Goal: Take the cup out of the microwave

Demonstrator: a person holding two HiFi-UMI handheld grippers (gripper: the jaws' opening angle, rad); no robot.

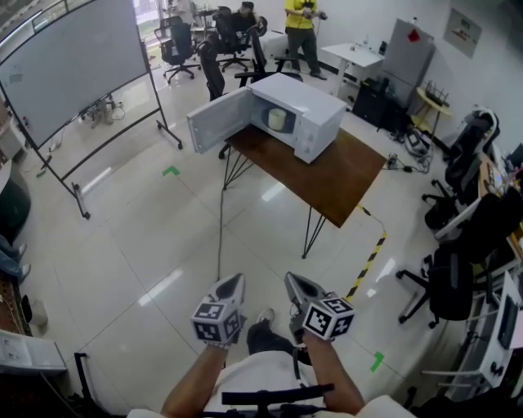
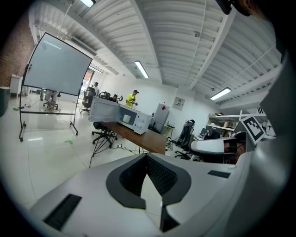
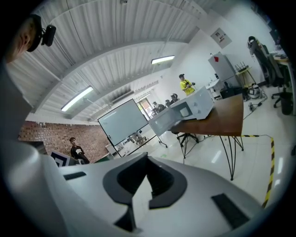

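A white microwave (image 1: 304, 114) stands on a brown table (image 1: 343, 175) far across the floor, its door (image 1: 216, 121) swung open to the left. A pale cup (image 1: 278, 119) sits inside the cavity. My left gripper (image 1: 237, 279) and right gripper (image 1: 291, 277) are held side by side low in the head view, both pointing toward the table and well short of it. Each has its jaws together with nothing between them. In the left gripper view the microwave (image 2: 132, 119) and cup (image 2: 126, 119) show small beyond the left gripper (image 2: 147, 155). The right gripper view shows the microwave (image 3: 189, 109) past the right gripper (image 3: 147, 155).
A rolling whiteboard (image 1: 73, 57) stands at the left. Office chairs (image 1: 449, 286) and desks crowd the right side. Black-and-yellow tape (image 1: 368, 261) and a cable (image 1: 221, 229) run on the tiled floor by the table legs. A person in yellow (image 1: 301, 24) stands behind the table.
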